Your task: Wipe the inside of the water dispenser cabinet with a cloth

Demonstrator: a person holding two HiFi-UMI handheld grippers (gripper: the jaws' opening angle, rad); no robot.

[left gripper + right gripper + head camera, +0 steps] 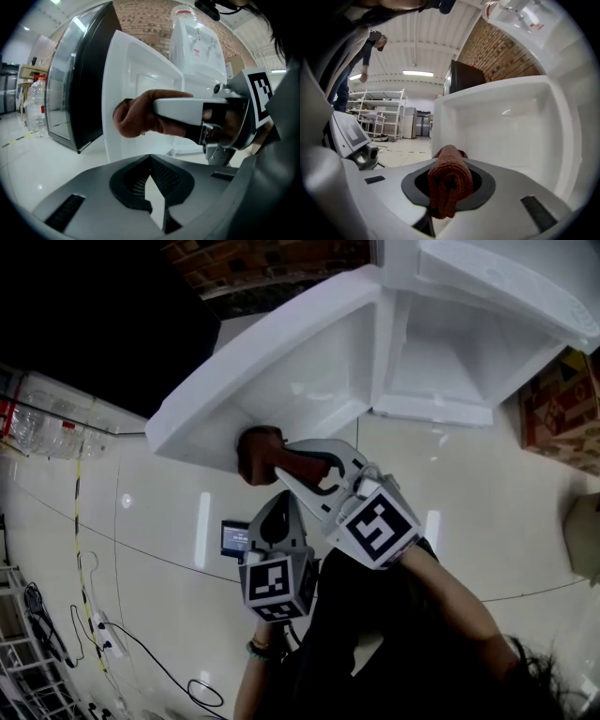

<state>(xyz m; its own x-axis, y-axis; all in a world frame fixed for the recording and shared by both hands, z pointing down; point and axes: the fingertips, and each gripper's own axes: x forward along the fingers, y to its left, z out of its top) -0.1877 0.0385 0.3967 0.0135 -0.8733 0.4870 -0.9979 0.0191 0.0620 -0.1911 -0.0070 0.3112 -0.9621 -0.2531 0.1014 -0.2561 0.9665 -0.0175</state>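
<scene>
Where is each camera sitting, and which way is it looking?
Head view: on the person's head, looking steeply down at the open cabinet door; the left gripper, right gripper and the person's forearm show.
Left gripper view: rides on the left gripper, looking along its empty, closed jaws at the right gripper holding the brown cloth at the door.
Right gripper view: rides on the right gripper, looking along jaws clamped on the cloth at the door's inner side.
All three share the cloth and door.

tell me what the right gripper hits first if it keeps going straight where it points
The cloth held in the right gripper would meet the inner face of the open white door first. It looks close, though depth is unclear.
</scene>
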